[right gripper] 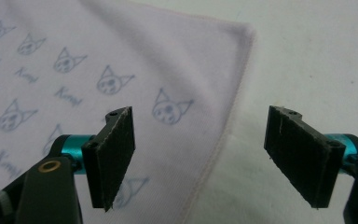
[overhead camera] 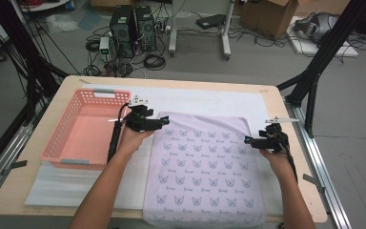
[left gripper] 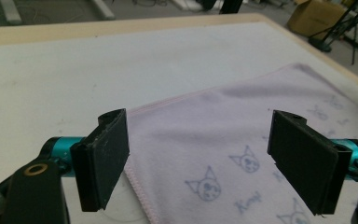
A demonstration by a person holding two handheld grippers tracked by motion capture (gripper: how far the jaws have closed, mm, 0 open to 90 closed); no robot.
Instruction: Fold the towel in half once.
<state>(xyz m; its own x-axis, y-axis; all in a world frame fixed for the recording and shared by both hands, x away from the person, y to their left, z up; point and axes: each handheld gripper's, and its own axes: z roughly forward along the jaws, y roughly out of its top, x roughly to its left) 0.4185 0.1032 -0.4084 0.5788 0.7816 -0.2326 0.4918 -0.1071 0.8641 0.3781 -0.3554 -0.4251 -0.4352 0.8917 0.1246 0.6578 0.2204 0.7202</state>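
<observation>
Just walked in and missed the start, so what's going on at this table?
A person is working on a pale cloth printed with cat faces, spread flat on the table. The left hand-held gripper sits at the cloth's far left corner, the right hand-held gripper at its right edge. Both have open jaws straddling the hem, nothing gripped yet. A pink basket stands to the left.

The pink plastic lattice basket [overhead camera: 83, 131] stood just left of the lilac cat-print cloth [overhead camera: 202, 167], its wall close beside the left gripper [overhead camera: 164, 122] and blocking passage that way. Beyond the cloth's far edge, the white table cover [overhead camera: 209, 100] lay flat and bare, as did the strip beside the right gripper [overhead camera: 246, 140].
</observation>
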